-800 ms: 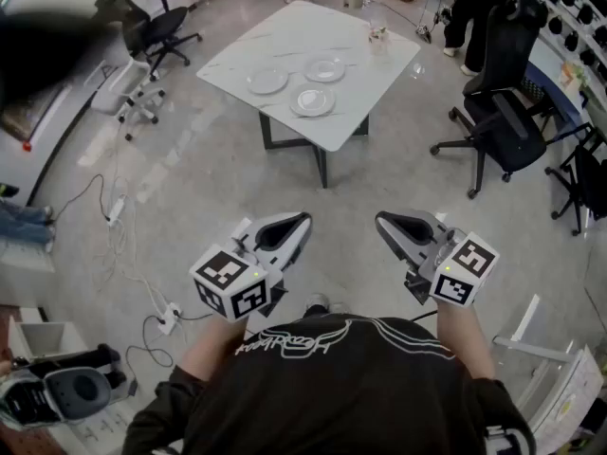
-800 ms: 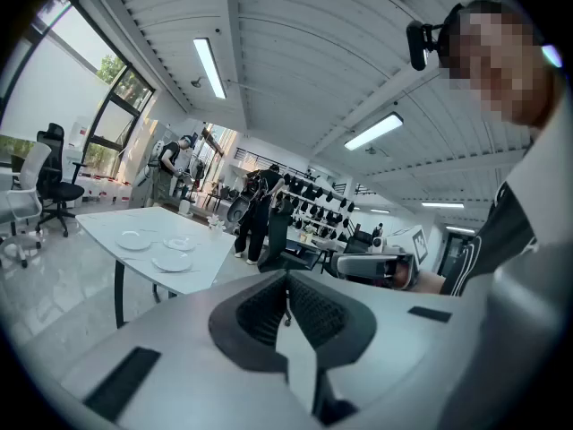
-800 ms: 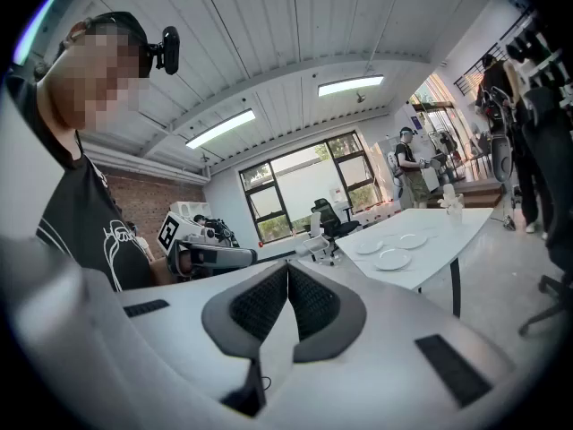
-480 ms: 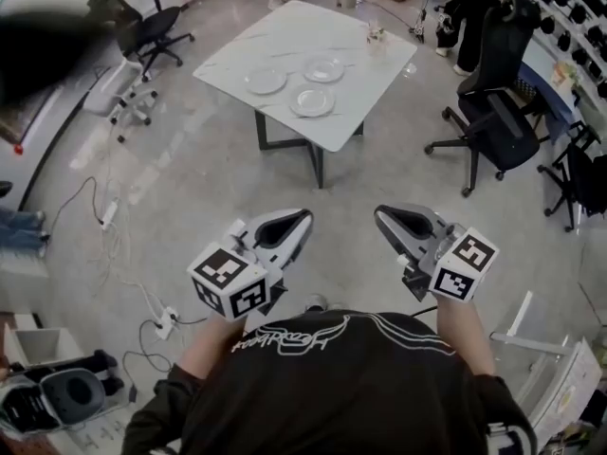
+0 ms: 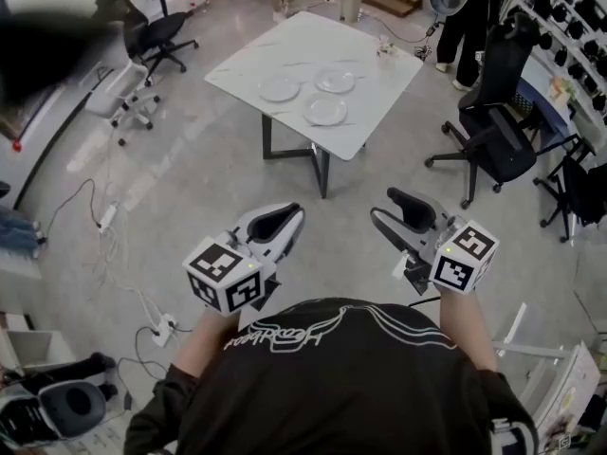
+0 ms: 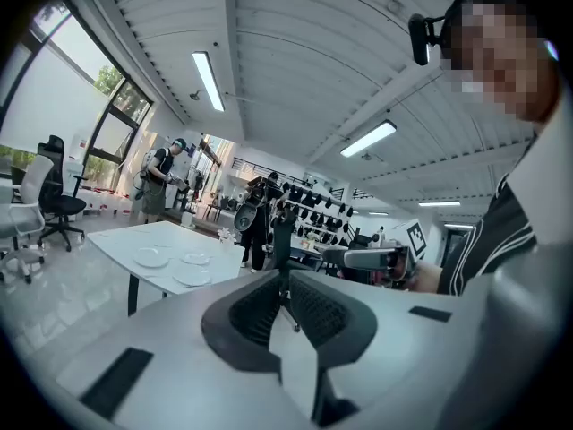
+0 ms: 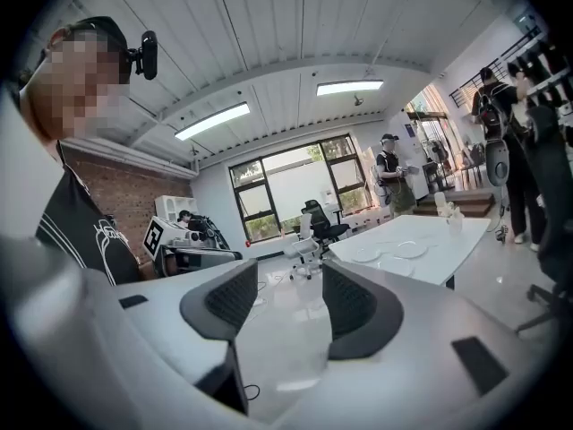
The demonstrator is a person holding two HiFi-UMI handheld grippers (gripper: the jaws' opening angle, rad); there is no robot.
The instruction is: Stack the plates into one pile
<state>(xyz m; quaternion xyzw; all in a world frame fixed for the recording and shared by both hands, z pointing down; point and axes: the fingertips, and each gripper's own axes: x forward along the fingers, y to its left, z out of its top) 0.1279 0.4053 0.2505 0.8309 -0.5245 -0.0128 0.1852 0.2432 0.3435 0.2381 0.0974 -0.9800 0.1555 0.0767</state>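
Three white plates lie apart on a white table [image 5: 303,45] some way ahead: one at the left [image 5: 279,88], one at the back [image 5: 335,81], one at the front [image 5: 325,111]. Both grippers hang over the floor close to the person's chest, far from the table. My left gripper [image 5: 285,218] is shut with nothing in it; its pads meet in the left gripper view [image 6: 286,280], where the plates [image 6: 191,277] show small at the left. My right gripper [image 5: 391,209] is open and empty [image 7: 291,303], with the plates [image 7: 394,264] beyond its right jaw.
Black office chairs stand right of the table [image 5: 493,140] and at the far left [image 5: 152,31]. Cables and a power strip [image 5: 161,328] trail over the floor at the left. A person [image 5: 469,17] stands beyond the table by a rack of black gear [image 5: 579,27].
The right gripper's jaws now stand wider apart than before. The head view has shifted a little, so the table sits slightly further right. The left gripper stays shut.
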